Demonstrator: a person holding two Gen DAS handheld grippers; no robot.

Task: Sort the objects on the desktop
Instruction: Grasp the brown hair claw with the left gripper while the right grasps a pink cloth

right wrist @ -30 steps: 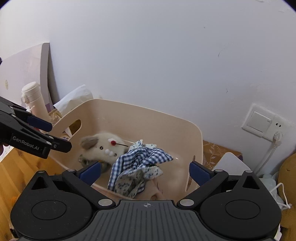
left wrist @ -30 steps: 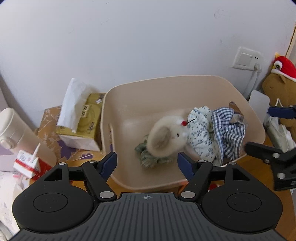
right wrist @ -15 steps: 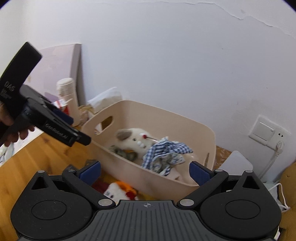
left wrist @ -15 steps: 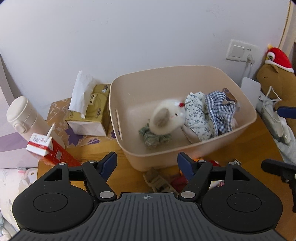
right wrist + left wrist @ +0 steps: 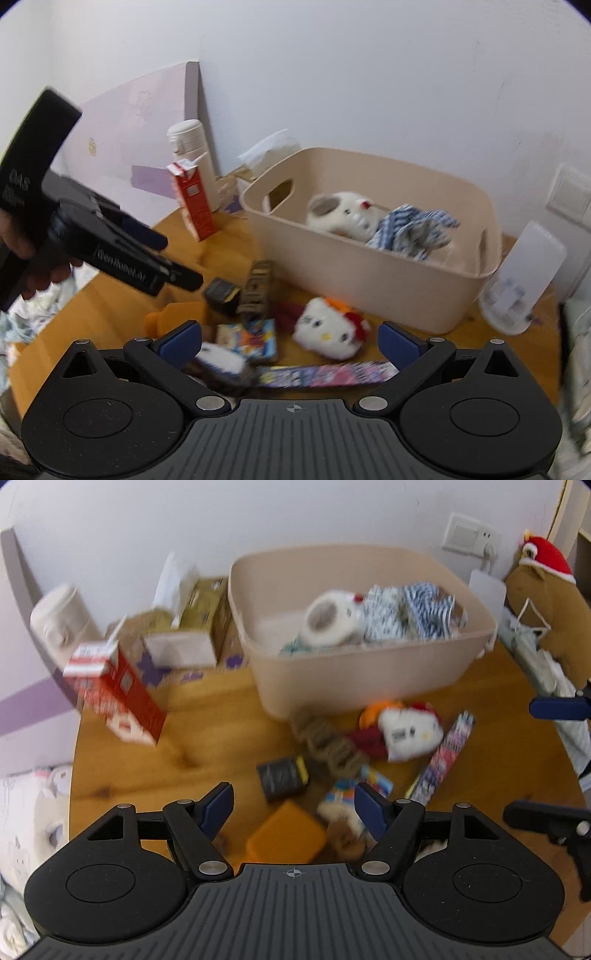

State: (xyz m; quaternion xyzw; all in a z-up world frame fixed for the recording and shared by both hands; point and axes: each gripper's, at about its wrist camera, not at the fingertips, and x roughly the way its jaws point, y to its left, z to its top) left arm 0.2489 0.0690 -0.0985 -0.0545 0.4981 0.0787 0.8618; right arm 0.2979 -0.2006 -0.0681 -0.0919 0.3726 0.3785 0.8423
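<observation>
Landmark: beige bin [image 5: 362,672] on the wooden table [image 5: 122,760].
Left gripper [image 5: 293,805]: jaws spread wide, empty, held above the table in front of the bin.
Right gripper [image 5: 290,341]: jaws spread wide, empty, in front of the bin.
Bin contents: white plush mouse [image 5: 341,216]; checked cloth [image 5: 413,229].
In front of bin: white cat plush [image 5: 327,332]; black box [image 5: 282,775]; orange block [image 5: 286,834]; colourful strip packet [image 5: 445,751].
Left of bin: red carton [image 5: 114,694]; tissue box [image 5: 192,627].

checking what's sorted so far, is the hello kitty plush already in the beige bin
No, the hello kitty plush lies on the wooden table in front of the beige bin, outside its wall.
</observation>
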